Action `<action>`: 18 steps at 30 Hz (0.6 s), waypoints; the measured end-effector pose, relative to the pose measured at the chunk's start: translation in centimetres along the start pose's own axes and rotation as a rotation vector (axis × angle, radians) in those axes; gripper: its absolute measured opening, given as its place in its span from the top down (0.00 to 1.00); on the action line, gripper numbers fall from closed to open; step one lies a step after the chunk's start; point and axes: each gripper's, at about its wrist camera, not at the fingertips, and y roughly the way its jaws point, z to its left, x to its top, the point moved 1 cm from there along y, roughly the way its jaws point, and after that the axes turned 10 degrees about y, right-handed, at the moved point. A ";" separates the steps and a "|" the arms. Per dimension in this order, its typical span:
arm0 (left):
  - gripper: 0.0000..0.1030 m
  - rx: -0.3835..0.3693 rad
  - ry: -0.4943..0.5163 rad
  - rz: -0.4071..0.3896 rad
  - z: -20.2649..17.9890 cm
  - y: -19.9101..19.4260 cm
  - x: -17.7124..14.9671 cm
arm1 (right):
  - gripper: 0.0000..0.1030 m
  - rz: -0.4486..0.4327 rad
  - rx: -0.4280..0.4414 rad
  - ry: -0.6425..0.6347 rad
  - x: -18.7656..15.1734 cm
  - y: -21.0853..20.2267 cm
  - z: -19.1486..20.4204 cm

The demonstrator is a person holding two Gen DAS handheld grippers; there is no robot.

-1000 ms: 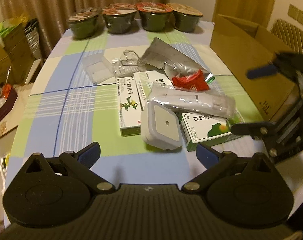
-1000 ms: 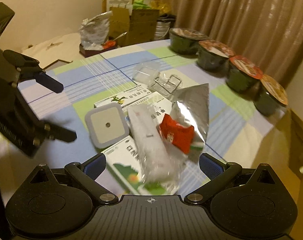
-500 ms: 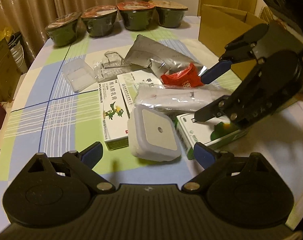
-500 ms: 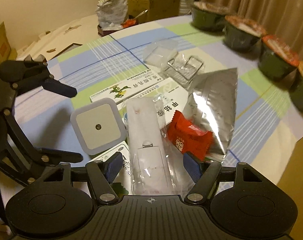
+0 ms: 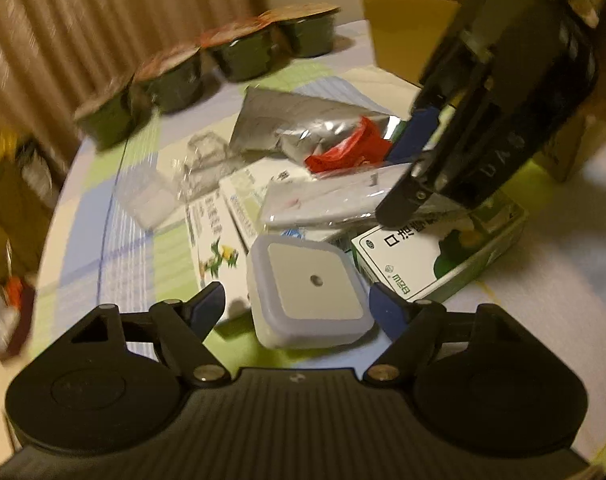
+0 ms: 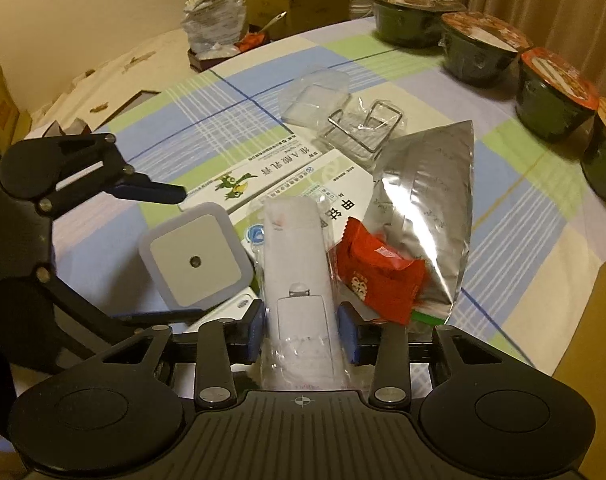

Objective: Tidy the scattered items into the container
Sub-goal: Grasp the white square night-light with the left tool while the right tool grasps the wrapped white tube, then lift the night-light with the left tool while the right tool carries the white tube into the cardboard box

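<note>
Right wrist view: the right gripper [image 6: 302, 330] is seen closed on the near end of a white device in a clear bag [image 6: 297, 264], its blue pads pressed against both sides of the bag. Half a second ago the fingers were spread wider, on either side of the bag; now they have been brought in against it. The bag lies on top of the medicine boxes [image 6: 263, 178], between a square white night light [image 6: 195, 254] and a red packet [image 6: 373, 266], which rests against a silver foil pouch [image 6: 427, 204].

In the left wrist view, which is blurred by motion, the left gripper [image 5: 299, 306] is held wide open, with the night light [image 5: 309, 286] between its fingertips but not clamped; earlier the light lay further ahead of the fingers. The cardboard box [image 5: 407, 28] stands at the far right of the checked tablecloth [image 6: 207, 120], behind the right gripper [image 5: 415, 168]. Four sealed bowls [image 6: 479, 46] are lined up along the far edge.
</note>
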 end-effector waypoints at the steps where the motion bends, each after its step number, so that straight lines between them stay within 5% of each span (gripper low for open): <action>1: 0.25 0.005 0.027 -0.001 -0.3 0.1 0.1 | 0.60 -0.004 0.000 0.009 -0.1 -0.1 0.1; 5: 0.25 0.047 0.122 0.029 -1.4 1.0 0.0 | 0.60 -0.023 -0.016 0.035 -0.8 -0.6 0.6; 11: 0.36 0.124 0.131 0.053 -1.1 0.7 -0.4 | 0.60 -0.050 -0.041 0.143 -1.3 -1.4 0.0; 18: 0.36 0.141 0.144 0.072 -1.7 1.5 -0.4 | 0.59 -0.041 -0.053 0.087 -1.5 -0.6 0.6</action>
